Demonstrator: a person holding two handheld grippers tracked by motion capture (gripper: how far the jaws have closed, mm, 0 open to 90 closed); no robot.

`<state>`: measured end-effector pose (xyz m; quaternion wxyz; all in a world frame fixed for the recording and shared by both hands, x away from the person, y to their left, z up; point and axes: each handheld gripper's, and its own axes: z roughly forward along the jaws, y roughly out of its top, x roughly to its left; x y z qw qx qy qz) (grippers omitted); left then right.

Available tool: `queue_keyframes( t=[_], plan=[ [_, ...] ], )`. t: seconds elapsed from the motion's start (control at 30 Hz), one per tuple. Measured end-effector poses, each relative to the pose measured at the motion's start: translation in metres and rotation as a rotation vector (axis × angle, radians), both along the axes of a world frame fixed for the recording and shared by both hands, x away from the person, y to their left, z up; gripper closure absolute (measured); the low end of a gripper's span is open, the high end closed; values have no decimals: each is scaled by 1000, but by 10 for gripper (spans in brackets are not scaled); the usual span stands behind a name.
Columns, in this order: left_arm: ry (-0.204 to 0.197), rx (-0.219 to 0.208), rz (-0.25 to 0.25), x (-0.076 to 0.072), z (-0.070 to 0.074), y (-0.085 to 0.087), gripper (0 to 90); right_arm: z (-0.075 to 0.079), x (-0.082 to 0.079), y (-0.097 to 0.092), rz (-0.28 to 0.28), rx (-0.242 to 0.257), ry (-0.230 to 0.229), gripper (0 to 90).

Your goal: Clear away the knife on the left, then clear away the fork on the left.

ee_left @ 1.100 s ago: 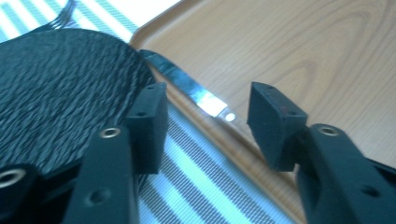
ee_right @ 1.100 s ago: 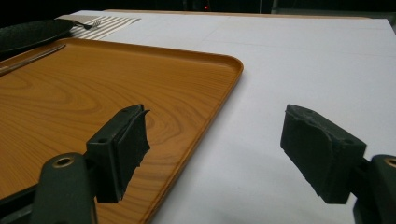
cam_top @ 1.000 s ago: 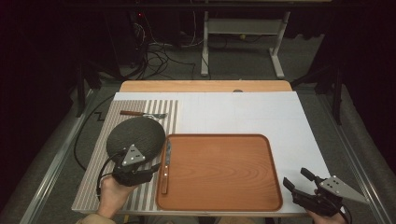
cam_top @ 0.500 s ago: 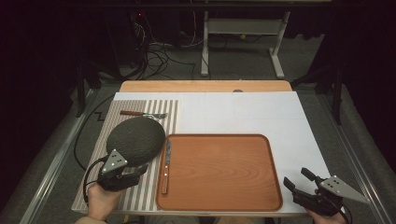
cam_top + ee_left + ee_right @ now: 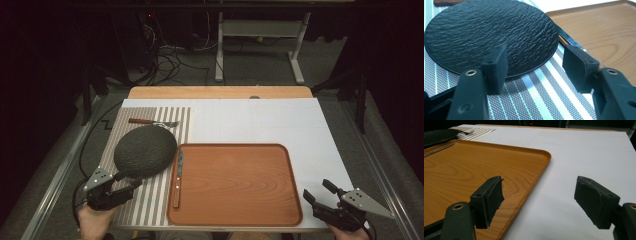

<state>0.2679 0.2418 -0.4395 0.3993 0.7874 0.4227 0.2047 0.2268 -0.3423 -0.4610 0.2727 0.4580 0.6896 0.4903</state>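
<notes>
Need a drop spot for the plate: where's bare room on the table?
Free: the whole wooden tray, bar the knife on its left rim, and the white sheet behind and right of it. Crowded: the striped mat, with the black plate, the fork, and the open left gripper.

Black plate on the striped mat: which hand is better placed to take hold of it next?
Left, probably. The left tool sits open at the black plate's near edge on the striped mat, nothing gripped. The right tool is open beyond the wooden tray's far corner.
</notes>
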Motion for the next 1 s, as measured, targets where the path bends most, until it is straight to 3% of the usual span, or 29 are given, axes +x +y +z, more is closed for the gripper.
queue_keyframes(
  t=[0.33, 0.47, 0.77, 0.87, 1.0],
  plan=[
    [30, -144, 97, -9, -12, 33, 353, 1, 0, 2, -9, -18, -7, 236],
    [17, -156, 106, -13, -12, 38, 353, 1, 0, 3, -10, -24, -10, 236],
    [19, -130, 97, -18, -13, 37, 352, 1, 0, 3, -12, -23, -9, 236],
    [13, -133, 94, -18, -13, 37, 296, 1, 0, 2, -13, -20, -10, 236],
    [51, -168, 104, -17, -11, 39, 296, 1, 0, 2, -15, -17, -7, 236]
  ],
)
